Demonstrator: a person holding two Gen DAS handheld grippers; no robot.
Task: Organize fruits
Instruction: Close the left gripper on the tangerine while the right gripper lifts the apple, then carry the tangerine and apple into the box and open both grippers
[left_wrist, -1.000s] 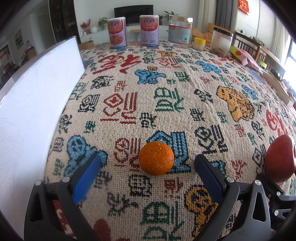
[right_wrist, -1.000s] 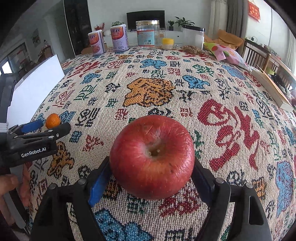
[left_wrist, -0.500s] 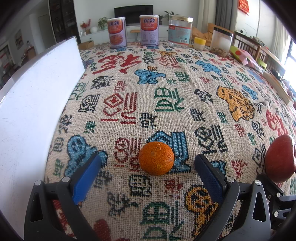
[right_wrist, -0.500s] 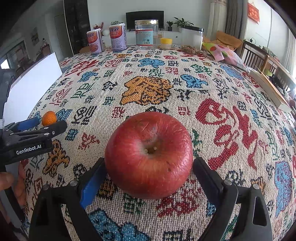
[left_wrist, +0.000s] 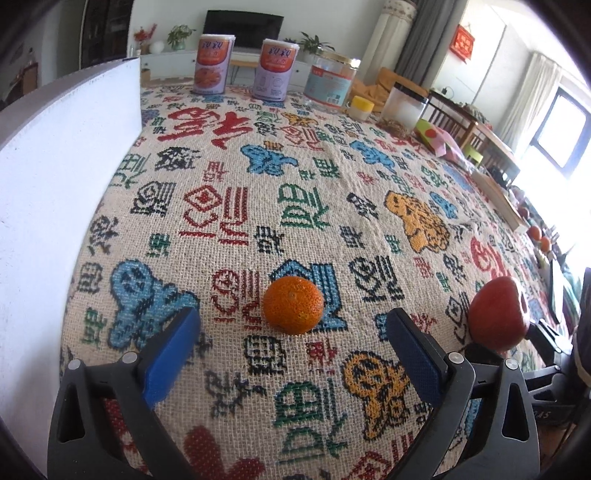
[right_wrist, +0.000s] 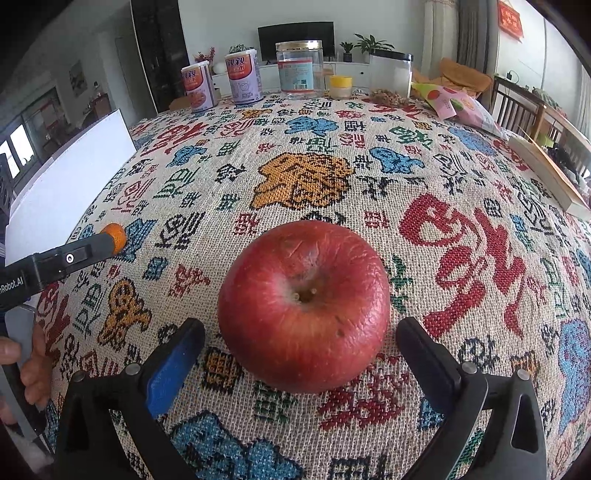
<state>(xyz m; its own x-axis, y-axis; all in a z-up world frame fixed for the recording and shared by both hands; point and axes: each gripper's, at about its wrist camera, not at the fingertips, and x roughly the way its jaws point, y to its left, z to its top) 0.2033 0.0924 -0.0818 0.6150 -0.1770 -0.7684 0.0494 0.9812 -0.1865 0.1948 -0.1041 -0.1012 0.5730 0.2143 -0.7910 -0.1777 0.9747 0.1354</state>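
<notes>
1. Between the right gripper (right_wrist: 301, 363)'s blue pads sits the apple (right_wrist: 303, 306), stem dimple up, resting on the patterned cloth of the counter (right_wrist: 369, 177). It is round, so no long axis matters.
2. Those jaws are opening, with a clear gap on each side of the apple; nothing presses on it.
3. Off to the apple's left lies the tangerine (left_wrist: 293, 310), just ahead of the left gripper (left_wrist: 291, 354), centred on the gap between its fingers.
4. The left jaws stand wide apart and empty; the tangerine is beyond their tips, not yet between the pads.
5. By my reckoning, each fruit belongs to the hand right behind it: a short push forward and down would bring the left jaws around the tangerine.
</notes>
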